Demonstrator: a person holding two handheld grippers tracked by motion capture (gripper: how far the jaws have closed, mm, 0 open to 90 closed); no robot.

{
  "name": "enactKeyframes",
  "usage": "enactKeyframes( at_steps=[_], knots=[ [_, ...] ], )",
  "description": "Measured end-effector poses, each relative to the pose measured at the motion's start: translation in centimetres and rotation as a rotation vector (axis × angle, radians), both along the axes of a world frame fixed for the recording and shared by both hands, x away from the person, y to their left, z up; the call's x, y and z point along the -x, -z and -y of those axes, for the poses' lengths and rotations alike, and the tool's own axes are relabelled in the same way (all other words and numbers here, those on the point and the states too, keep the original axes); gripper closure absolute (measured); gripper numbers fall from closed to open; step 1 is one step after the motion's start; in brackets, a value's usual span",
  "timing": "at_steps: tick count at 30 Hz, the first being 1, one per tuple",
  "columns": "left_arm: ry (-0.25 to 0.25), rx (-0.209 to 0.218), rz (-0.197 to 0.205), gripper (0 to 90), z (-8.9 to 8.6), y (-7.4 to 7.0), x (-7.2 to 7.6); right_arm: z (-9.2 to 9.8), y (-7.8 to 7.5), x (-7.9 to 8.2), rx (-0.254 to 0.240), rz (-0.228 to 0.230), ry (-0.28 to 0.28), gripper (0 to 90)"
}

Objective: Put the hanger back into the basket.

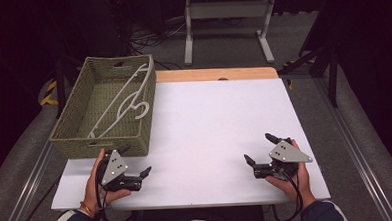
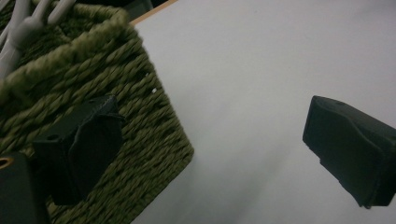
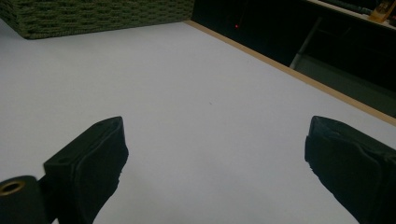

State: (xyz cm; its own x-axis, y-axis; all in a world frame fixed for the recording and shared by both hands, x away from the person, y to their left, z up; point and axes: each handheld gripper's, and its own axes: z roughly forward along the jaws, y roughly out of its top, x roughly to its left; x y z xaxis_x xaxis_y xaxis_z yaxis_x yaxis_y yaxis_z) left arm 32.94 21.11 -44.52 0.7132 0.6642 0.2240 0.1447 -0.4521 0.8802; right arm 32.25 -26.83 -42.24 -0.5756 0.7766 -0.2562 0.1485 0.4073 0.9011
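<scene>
A green woven basket (image 1: 104, 107) stands at the table's back left, holding white plastic hangers (image 1: 126, 101). My left gripper (image 1: 135, 160) rests on the table by the basket's near right corner, open, with nothing between its jaws. The left gripper view looks past that gripper (image 2: 210, 140) at the basket (image 2: 70, 93) corner, with a hanger (image 2: 18, 28) above its rim; one jaw lies in front of the basket wall. My right gripper (image 1: 258, 148) sits near the front right of the table, open and empty. In the right gripper view, the gripper (image 3: 215, 149) faces bare table, the basket (image 3: 93, 16) far off.
The white table top (image 1: 209, 125) has a wooden strip (image 1: 217, 74) along its far edge. Beyond it stands a white metal frame (image 1: 228, 24) on the dark floor. Rails run along both sides of the table.
</scene>
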Motion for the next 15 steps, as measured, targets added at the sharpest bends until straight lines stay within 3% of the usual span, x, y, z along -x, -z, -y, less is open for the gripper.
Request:
enactKeyframes(
  at_steps=[5,15],
  knots=[
    [-0.030,0.013,0.001,4.7,-0.83,0.11,0.12,-0.13,-0.02,0.03,0.003,0.005,-0.004,5.6],
    [-0.039,0.035,0.005,3.6,-1.22,-0.11,0.26,0.04,0.00,-0.01,0.006,-0.003,-0.002,5.5]
  ],
)
